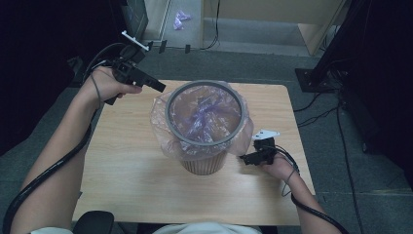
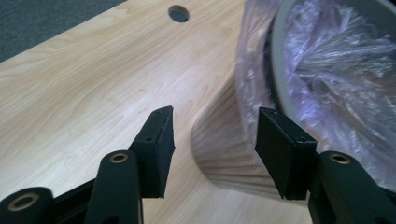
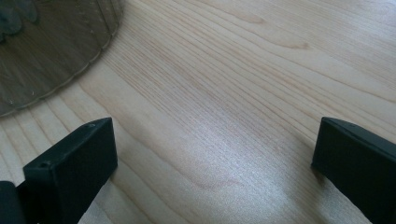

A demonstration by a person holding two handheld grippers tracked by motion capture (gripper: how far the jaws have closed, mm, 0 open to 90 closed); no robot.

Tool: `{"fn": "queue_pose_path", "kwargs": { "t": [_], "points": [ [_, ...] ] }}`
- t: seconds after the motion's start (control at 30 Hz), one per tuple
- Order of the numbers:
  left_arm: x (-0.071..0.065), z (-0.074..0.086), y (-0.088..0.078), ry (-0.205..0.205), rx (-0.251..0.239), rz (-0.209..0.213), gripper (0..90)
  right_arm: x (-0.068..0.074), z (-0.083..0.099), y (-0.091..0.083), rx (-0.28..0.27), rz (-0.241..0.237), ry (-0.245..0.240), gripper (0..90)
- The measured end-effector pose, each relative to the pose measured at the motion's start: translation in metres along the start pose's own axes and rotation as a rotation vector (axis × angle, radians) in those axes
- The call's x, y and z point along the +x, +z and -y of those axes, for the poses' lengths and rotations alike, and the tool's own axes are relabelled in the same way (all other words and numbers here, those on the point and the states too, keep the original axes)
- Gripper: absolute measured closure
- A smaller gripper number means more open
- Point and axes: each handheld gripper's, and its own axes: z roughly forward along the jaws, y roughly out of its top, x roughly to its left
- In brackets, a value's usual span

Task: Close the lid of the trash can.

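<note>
A light wooden table (image 1: pixel 126 165) is lying nearest, its grain running lengthwise, with a round cable hole (image 2: pixel 179 13) showing in the left gripper view. The right gripper (image 1: pixel 249 159) is resting low beside the bin's base, its jaws standing wide apart over bare wood. At the table's middle a ribbed wastebasket (image 1: pixel 204 163) is standing upright, a translucent purple bag (image 1: pixel 207 114) lining it beneath a grey ring (image 1: pixel 204 114). The left gripper (image 1: pixel 158 87) is hovering just beside the rim, jaws parted and holding nothing. Beyond, grey carpet (image 1: pixel 272 66) is stretching toward dark stands and cables (image 1: pixel 316 105).
</note>
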Motion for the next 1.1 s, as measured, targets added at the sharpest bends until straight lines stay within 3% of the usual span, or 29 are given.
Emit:
{"fn": "queue_pose_path", "kwargs": {
  "t": [0.33,0.43,0.73,1.1],
  "points": [
    [0.014,0.027,0.002,-0.049,-0.071,-0.034,41.3,0.000,0.000,0.000,0.000,0.000,0.000,0.0],
    [0.018,0.038,0.006,-0.059,-0.087,-0.026,40.5,0.000,0.000,0.000,0.000,0.000,0.000,0.0],
    [0.032,0.070,0.024,-0.091,-0.088,-0.055,39.7,0.000,0.000,0.000,0.000,0.000,0.000,0.0],
    [0.041,0.102,0.054,-0.089,-0.078,-0.090,38.8,0.000,0.000,0.000,-0.001,0.000,-0.001,0.0]
  ]
}}
